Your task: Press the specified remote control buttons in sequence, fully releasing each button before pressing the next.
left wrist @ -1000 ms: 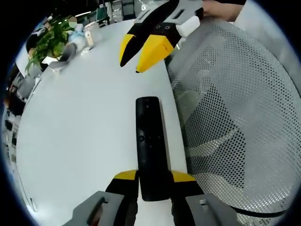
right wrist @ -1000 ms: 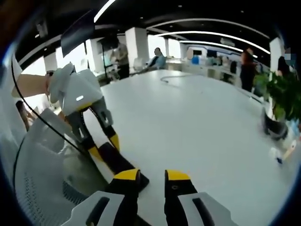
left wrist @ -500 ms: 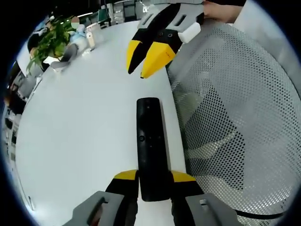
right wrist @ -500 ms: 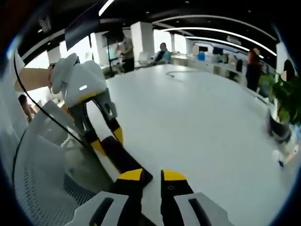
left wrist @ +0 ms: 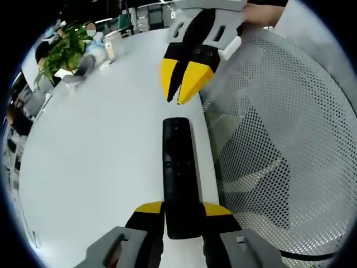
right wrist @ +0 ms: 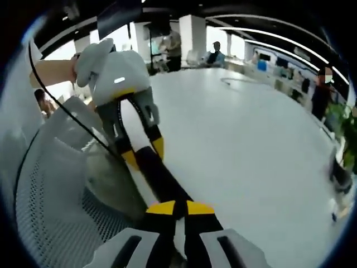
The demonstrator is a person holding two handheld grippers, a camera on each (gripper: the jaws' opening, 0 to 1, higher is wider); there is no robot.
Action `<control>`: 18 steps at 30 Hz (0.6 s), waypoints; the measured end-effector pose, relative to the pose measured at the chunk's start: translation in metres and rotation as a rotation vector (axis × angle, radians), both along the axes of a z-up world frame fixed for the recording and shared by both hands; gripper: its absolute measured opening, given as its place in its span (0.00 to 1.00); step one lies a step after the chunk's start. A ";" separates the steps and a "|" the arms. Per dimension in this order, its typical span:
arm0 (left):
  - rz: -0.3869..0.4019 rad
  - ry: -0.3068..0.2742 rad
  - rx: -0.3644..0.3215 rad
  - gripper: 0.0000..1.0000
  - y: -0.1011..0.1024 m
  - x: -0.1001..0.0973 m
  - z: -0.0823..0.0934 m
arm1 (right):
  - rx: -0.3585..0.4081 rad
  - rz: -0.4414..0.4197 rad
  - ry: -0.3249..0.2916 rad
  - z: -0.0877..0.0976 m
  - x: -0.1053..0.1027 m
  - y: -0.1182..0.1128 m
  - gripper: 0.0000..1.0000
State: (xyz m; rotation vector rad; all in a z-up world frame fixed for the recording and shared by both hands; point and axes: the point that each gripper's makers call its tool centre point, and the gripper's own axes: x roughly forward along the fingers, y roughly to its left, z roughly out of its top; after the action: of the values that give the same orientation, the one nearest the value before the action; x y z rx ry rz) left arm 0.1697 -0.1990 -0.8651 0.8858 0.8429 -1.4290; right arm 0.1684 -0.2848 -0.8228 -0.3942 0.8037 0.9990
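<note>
A long black remote control (left wrist: 179, 167) lies along the right edge of the white table (left wrist: 95, 145). My left gripper (left wrist: 179, 207) is shut on its near end, one yellow tip on each side. My right gripper (left wrist: 179, 96) comes in from the top with its jaws together, its tips hanging just beyond the remote's far end. In the right gripper view the remote control (right wrist: 160, 176) runs from the left gripper (right wrist: 145, 154) down to my right gripper (right wrist: 179, 207), whose shut tips sit over the remote's closest end. Whether they touch it I cannot tell.
A grey mesh chair (left wrist: 279, 139) stands close against the table edge beside the remote; the chair (right wrist: 61, 190) is also in the right gripper view. A potted plant (left wrist: 58, 47) and small items sit at the table's far corner. People (right wrist: 215, 53) stand in the background office.
My right gripper has brought its jaws together and moved in over the remote's far end. The left gripper and the remote have stayed put.
</note>
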 end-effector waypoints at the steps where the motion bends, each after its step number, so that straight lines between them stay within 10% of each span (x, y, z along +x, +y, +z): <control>1: 0.002 0.000 -0.005 0.24 0.000 0.000 0.000 | 0.001 0.005 0.007 0.000 -0.001 0.001 0.00; 18: 0.041 0.013 -0.162 0.24 0.001 -0.001 0.002 | -0.048 0.025 0.038 -0.010 0.003 -0.002 0.00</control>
State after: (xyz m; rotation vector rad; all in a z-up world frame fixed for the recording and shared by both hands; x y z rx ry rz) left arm 0.1686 -0.1976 -0.8632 0.7335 0.7394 -1.4467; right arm 0.1715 -0.2867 -0.8331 -0.4286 0.8595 1.0148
